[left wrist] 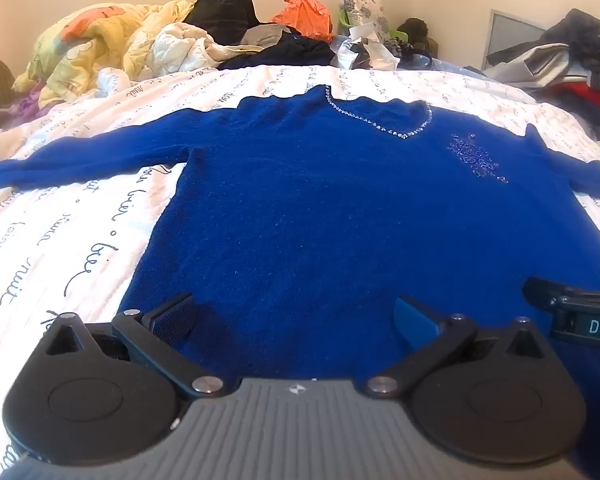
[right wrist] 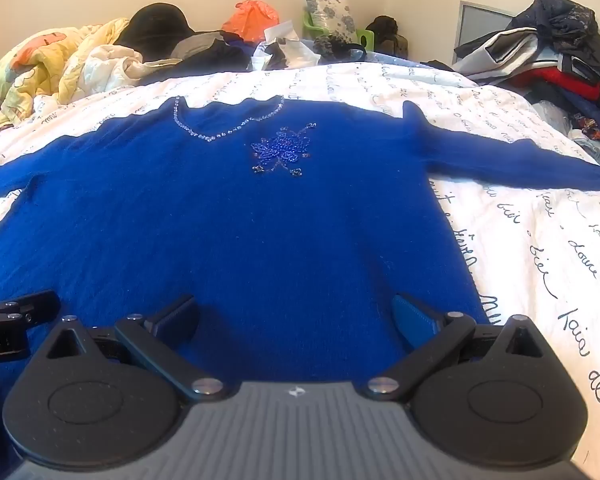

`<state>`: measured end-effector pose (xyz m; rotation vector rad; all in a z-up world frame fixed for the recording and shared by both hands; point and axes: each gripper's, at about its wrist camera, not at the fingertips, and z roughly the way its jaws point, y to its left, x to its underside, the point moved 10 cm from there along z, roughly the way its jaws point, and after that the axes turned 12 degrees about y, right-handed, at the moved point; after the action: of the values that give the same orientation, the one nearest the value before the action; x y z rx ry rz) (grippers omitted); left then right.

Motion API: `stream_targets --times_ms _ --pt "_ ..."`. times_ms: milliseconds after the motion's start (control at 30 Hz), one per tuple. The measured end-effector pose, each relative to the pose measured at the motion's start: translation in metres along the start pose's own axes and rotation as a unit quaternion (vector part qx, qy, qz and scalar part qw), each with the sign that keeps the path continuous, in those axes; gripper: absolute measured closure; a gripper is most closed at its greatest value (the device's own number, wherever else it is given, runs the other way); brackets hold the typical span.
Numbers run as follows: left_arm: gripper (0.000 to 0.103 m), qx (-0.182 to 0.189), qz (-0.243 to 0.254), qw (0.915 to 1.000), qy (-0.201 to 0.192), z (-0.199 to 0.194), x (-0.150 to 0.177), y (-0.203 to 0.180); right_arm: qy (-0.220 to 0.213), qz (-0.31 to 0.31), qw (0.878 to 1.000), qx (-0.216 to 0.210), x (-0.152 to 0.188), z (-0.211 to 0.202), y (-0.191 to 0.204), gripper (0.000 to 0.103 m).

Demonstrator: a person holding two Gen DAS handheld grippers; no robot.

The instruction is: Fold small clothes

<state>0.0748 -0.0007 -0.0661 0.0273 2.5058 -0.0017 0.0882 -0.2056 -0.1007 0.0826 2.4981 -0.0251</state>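
A blue sweater (left wrist: 320, 208) lies flat and face up on a bed (left wrist: 60, 240), filling the centre of both views. The bed cover is white with dark handwritten script. Both sleeves are spread outward: one runs to the left edge of the left wrist view, the other to the right edge of the right wrist view. The neckline points toward the top of the frame and carries a beaded trim (right wrist: 220, 134). A beaded flower (right wrist: 281, 149) sits just below that trim.

The left tongs (left wrist: 296, 318) are at the bottom centre of the left wrist view, spread to full width, with nothing gripped. The lower part of the sweater lies between and beyond the fingers.

The right tongs (right wrist: 296, 316) are at the bottom centre of the right wrist view, likewise spread fully and gripping nothing, over the lower part of the sweater.

Each tool appears at the edge of the other view, so the two are side by side.

A yellow quilt (left wrist: 84, 48), an orange bag (right wrist: 252, 16) and piled clothes (right wrist: 540, 52) occupy the top of the frame.
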Motion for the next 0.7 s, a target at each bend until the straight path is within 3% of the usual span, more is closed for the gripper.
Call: stream_targets --times_ms 700 --pt "0.000 -0.009 -0.007 0.9999 0.000 -0.0041 0.0016 0.0015 0.002 -0.002 1.000 0.002 0.0013 -0.0016 0.0000 0.000"
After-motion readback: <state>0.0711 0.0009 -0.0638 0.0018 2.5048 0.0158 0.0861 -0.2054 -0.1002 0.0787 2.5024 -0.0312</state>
